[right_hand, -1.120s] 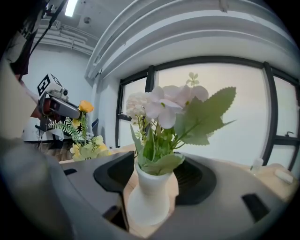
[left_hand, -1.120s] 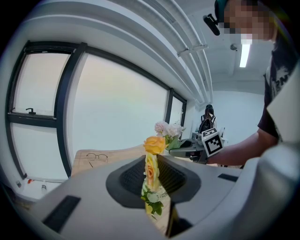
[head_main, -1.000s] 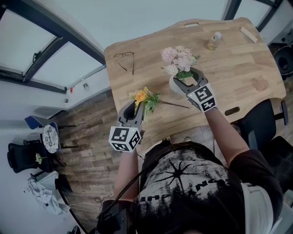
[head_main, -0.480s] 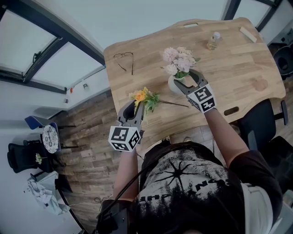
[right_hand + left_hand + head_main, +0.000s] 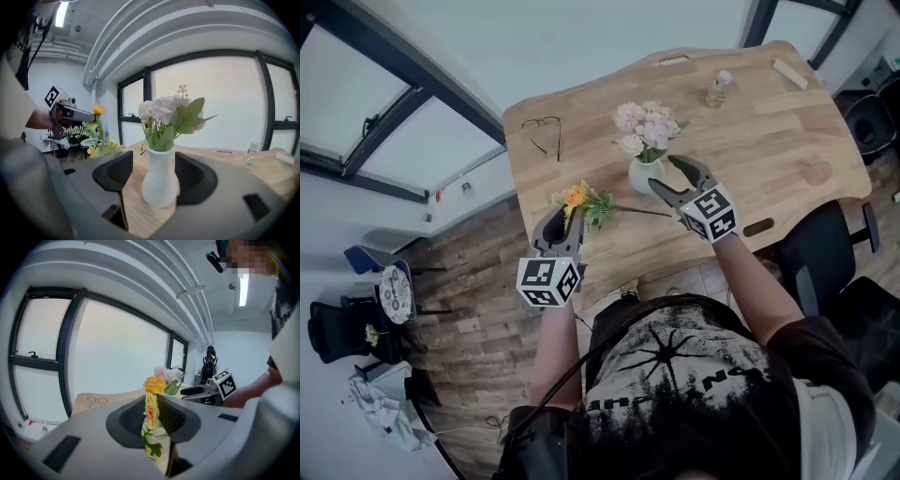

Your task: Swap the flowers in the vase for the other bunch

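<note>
Two hand-held grippers work over a pale wooden worktop [image 5: 769, 122], each carried by one of a person's hands. The right hand-held gripper [image 5: 662, 171] stands with its jaws spread wide, having just been opening, and a white ribbed vase [image 5: 642, 176] stands upright on the worktop between them. The jaw on the gripper's right lies very near the vase wall, while the other stands clear of it, so nothing is gripped. A bunch of pale pink flowers [image 5: 645, 125] with green leaves rises from the vase mouth, above and ahead of this gripper's jaws. The left hand-held gripper [image 5: 569, 217] has its jaws nearly together, clamped on a yellow and orange bunch [image 5: 581, 200]. The blossoms project beyond its tips, and a thin stem trails towards the right hand-held gripper. Well beyond the left hand-held gripper lie a pair of eyeglasses [image 5: 542, 131]. Well beyond the right one stands a small bottle [image 5: 719, 89].
</note>
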Motion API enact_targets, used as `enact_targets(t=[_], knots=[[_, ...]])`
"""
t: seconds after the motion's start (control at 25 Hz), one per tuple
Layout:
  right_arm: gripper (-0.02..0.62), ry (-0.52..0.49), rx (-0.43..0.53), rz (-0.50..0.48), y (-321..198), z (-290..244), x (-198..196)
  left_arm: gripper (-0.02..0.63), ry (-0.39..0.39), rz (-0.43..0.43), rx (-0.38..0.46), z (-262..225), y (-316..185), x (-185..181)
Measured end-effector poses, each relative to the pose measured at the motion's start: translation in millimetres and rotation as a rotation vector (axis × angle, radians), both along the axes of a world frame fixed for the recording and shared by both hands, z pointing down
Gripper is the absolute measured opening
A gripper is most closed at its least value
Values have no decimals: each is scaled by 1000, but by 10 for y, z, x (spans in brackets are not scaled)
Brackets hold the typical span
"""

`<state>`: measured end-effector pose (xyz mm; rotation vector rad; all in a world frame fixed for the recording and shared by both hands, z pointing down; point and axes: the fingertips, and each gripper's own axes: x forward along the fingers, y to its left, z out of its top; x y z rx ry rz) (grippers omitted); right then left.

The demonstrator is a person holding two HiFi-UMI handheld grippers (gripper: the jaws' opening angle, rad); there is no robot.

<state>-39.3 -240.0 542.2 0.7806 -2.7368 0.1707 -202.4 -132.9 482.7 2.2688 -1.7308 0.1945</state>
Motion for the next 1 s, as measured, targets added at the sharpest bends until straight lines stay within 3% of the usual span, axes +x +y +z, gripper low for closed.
enact_targets(t=[0.24, 0.36, 0.52, 1.0], knots=[[261, -28, -13, -80, 291, -177, 162, 78, 1, -24, 33, -78, 67, 165], [134, -56, -4, -94, 430, -331, 280, 78, -2, -31, 39, -92, 116, 284], [50, -88, 8, -104, 592, -497, 456, 78, -11, -30, 44, -101, 173, 451], [18, -132, 41, -73, 966, -784, 1068, 78, -21, -23, 44, -63, 470, 866]])
